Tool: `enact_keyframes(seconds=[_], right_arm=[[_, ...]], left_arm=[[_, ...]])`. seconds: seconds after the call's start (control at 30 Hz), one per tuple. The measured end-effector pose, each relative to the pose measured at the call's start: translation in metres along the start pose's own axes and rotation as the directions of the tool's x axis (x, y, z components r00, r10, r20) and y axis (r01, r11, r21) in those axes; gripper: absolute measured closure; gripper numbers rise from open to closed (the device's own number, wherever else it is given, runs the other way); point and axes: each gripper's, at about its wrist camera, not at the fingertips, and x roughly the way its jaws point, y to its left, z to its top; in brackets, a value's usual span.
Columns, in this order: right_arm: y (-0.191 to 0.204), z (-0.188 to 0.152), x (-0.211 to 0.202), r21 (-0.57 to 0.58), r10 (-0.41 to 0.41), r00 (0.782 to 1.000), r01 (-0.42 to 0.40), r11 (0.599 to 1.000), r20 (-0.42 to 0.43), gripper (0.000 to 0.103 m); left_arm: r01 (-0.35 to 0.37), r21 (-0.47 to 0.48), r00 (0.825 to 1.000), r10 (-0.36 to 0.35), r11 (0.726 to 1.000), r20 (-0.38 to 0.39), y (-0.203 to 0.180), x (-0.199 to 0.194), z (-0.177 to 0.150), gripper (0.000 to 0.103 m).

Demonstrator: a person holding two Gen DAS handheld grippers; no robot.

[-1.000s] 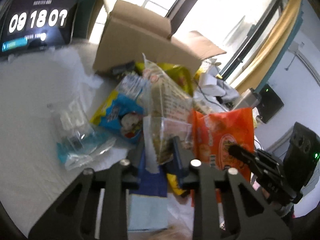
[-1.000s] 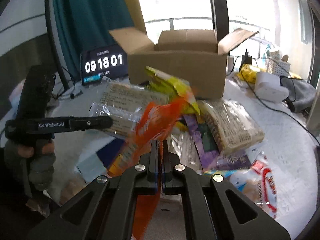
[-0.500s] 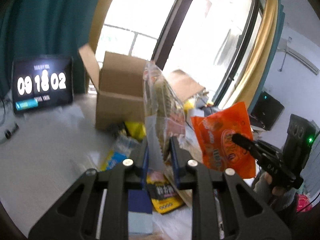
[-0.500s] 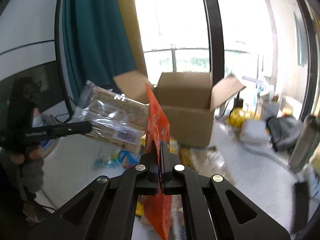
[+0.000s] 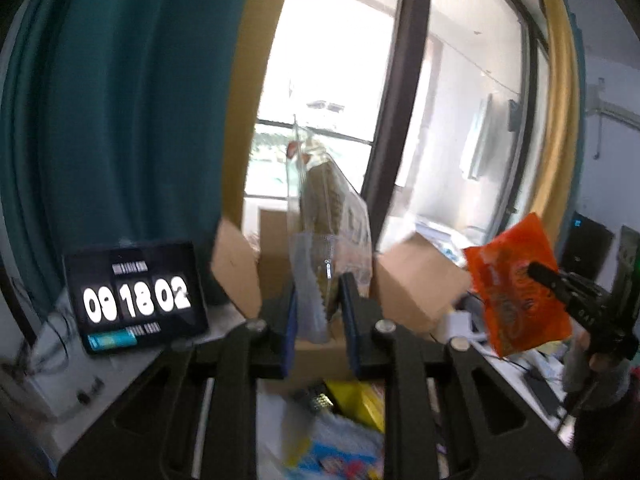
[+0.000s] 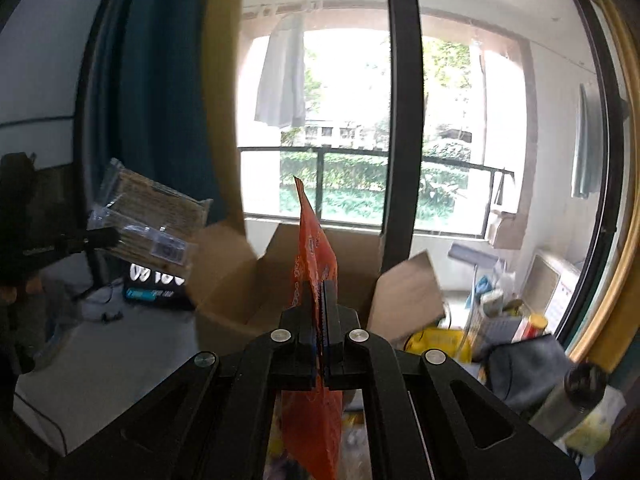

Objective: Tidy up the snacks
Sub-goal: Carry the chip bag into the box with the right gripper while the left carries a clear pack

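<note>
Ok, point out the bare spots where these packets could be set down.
Bare tabletop lies between the clock tablet and the cardboard box; the box's open top also looks free. Crowded: the snack pile below the left gripper, and clutter right of the box.

Open cardboard box (image 6: 240, 300) on the table (image 6: 100, 360) (flaps spread). Clock display (image 5: 136, 300) stands left of it. Loose snack packets (image 5: 340, 448) lie before it.
</note>
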Motion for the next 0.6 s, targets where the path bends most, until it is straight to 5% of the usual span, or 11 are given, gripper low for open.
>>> enact_keyframes(seconds=[0.23,0.4,0.6], right_arm=[[-0.019,0.021,0.07,0.025,-0.049,0.998,0.05,0.998,-0.038,0.101],[-0.029,0.019,0.135,0.043,-0.061,0.994,0.065,0.997,-0.09,0.101],[-0.036,0.002,0.217,0.093,-0.075,0.975,0.097,0.991,-0.209,0.101]], left_arm=[[-0.102,0.063,0.994,0.105,0.993,-0.038,0.019,0.087,0.017,0.082],[-0.091,0.049,0.985,0.097,0.995,-0.142,0.03,0.15,0.003,0.082],[-0.133,0.088,0.945,0.153,0.987,-0.29,0.026,0.22,-0.018,0.078]])
